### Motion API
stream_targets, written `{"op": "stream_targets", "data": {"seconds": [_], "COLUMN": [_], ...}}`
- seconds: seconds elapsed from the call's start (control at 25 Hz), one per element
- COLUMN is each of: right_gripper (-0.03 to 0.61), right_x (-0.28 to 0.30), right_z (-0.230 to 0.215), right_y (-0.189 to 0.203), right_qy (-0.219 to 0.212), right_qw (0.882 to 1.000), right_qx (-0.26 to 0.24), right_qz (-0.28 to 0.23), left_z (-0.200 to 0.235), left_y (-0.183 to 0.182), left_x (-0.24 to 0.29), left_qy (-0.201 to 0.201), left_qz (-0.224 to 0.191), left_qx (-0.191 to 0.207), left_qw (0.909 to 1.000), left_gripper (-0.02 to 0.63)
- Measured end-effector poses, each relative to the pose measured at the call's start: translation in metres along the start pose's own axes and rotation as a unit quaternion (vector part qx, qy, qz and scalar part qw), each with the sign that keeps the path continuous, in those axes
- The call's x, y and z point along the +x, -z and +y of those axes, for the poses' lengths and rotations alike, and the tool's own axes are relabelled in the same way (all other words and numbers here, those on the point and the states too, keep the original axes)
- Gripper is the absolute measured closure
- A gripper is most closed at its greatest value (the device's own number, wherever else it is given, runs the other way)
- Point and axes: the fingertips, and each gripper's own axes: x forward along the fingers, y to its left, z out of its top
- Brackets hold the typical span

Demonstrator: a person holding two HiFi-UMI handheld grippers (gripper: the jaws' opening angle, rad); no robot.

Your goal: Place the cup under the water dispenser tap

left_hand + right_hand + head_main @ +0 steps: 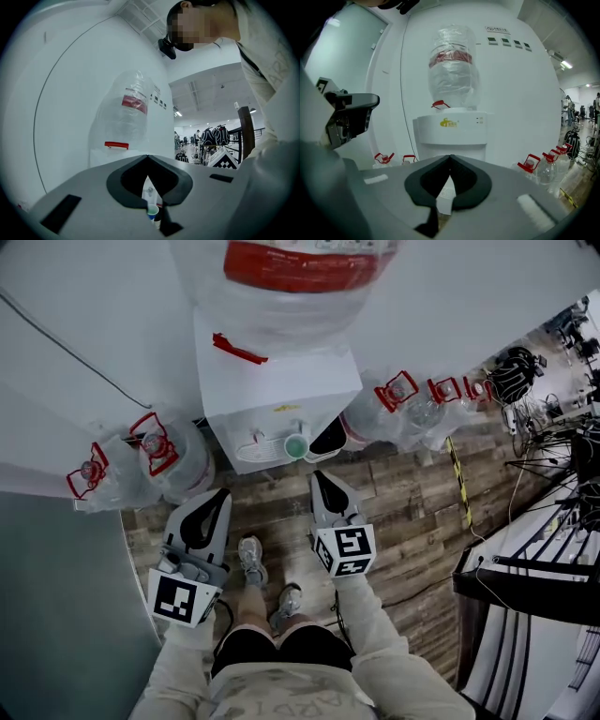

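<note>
Cup [296, 446] stands at dispenser [281, 371] front edge above wood floor [412, 512].

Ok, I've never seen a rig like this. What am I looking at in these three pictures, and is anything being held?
There is no robot here. A person wears a camera on the head and holds a two-jaw gripper in each hand. The head view looks steeply down at the left gripper, the right gripper, the person's shoes and a wooden floor. The other two pictures come from cameras riding on each gripper, looking along its jaws. Ahead stands a white water dispenser with a large bottle on top. A small cup sits on its tray under a tap. On the floor beside it stand spare bottles with red handles. Both grippers have their jaws together and hold nothing.
</note>
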Motion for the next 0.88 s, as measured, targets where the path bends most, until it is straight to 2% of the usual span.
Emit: {"op": "stream_targets", "data": {"seconds": [0.2,0.36,0.52,0.64,0.88], "right_gripper": [0.569,0.569,0.569,0.569,0.569], "right_x": [-0.025,-0.046,-0.065,-0.080,-0.104], "right_z": [0.007,0.010,0.017,0.022,0.031], "right_y": [-0.025,-0.045,-0.066,-0.083,-0.111], "right_qy": [-0.002,-0.003,-0.004,-0.004,-0.007], "right_qw": [1.000,1.000,0.999,0.999,0.997], "right_qx": [-0.004,-0.004,-0.010,-0.013,-0.021], "right_qz": [-0.007,-0.017,-0.031,-0.043,-0.067], "left_z": [-0.008,-0.014,-0.022,-0.027,-0.036], "left_y": [-0.019,-0.032,-0.047,-0.058,-0.080], "left_x": [-0.006,-0.013,-0.020,-0.027,-0.038], "left_qy": [-0.001,-0.012,-0.007,-0.011,-0.006], "left_qz": [0.002,0.006,-0.002,-0.002,-0.017], "left_qx": [0.008,-0.006,0.009,-0.003,0.026], "left_qw": [1.0000,0.9999,0.9999,0.9999,0.9995], "left_gripper": [0.607,0.607,0.608,0.609,0.609]}}
